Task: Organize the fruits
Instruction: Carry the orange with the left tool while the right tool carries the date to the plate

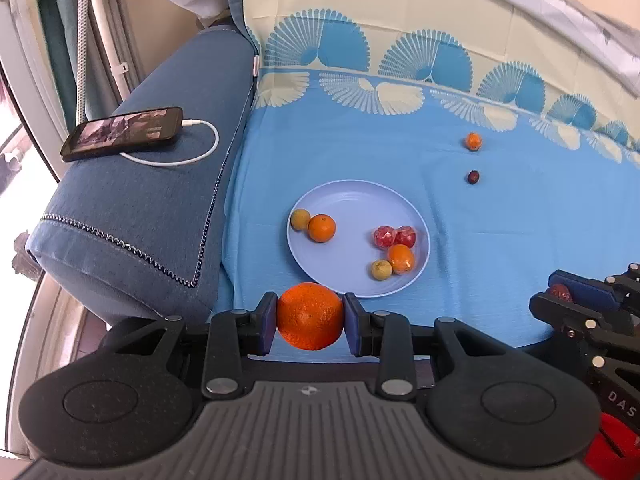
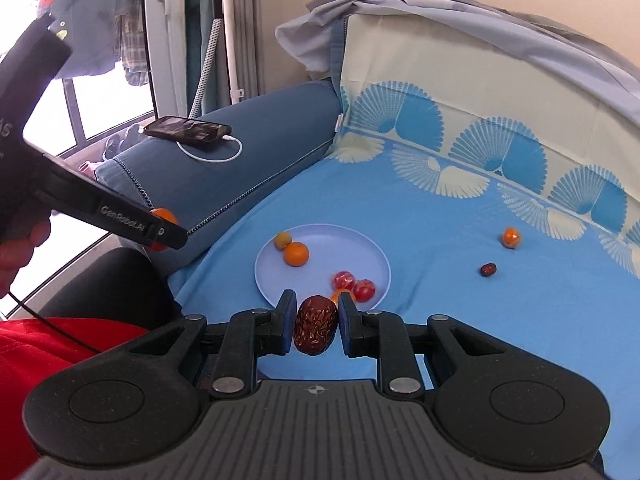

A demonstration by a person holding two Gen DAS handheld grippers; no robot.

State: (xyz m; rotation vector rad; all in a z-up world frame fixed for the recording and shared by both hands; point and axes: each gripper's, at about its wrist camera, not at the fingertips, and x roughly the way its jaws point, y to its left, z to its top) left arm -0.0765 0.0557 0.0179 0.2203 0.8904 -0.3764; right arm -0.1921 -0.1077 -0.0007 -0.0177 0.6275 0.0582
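The left gripper (image 1: 309, 317) pinches an orange (image 1: 310, 316) just short of the plate (image 1: 344, 200); the right gripper (image 2: 317, 326) pinches a wrinkled date (image 2: 315, 325) near the plate's front rim; both fruits are round and could slip from the pads if the grip slackens. Dropped from height, either may roll off the plate across the sheet (image 1: 500, 220) or knock the fruit already there. A small orange (image 1: 473, 141) and another date (image 1: 473, 177) lie well apart, still uncollected.

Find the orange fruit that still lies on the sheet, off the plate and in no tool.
The small orange far right near the fan pattern, just beyond the dark date; the others sit on the plate or in the left tool.
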